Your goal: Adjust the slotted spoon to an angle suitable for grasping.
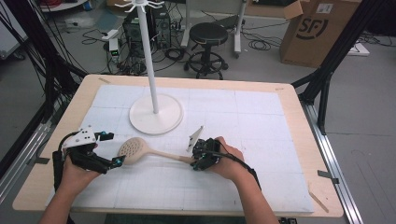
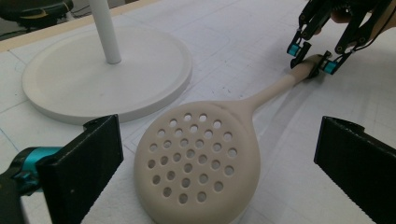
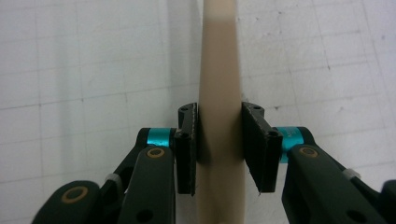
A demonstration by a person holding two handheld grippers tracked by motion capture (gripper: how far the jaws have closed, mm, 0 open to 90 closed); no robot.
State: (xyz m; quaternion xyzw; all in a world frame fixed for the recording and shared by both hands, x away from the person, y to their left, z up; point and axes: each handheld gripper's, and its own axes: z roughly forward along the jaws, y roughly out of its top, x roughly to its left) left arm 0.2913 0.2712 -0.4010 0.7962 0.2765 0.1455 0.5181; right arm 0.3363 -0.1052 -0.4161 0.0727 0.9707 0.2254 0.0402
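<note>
I judged the beige perforated skimmer (image 2: pixel 198 161) light, rigid and smooth; my right gripper (image 3: pixel 219 140) pinched its handle end, my left gripper (image 2: pixel 219 177) stood spread.

Skimmer (image 1: pixel 140 150) on the mat (image 1: pixel 261 116), before the stand's base (image 1: pixel 156 120), between both tongs.

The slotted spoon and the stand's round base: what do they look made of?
Slotted spoon: probably matte beige plastic or silicone; smooth, even colour, moulded round holes. Stand base: white, smooth, faintly glossy, maybe painted metal or plastic; the look leaves it open.
</note>
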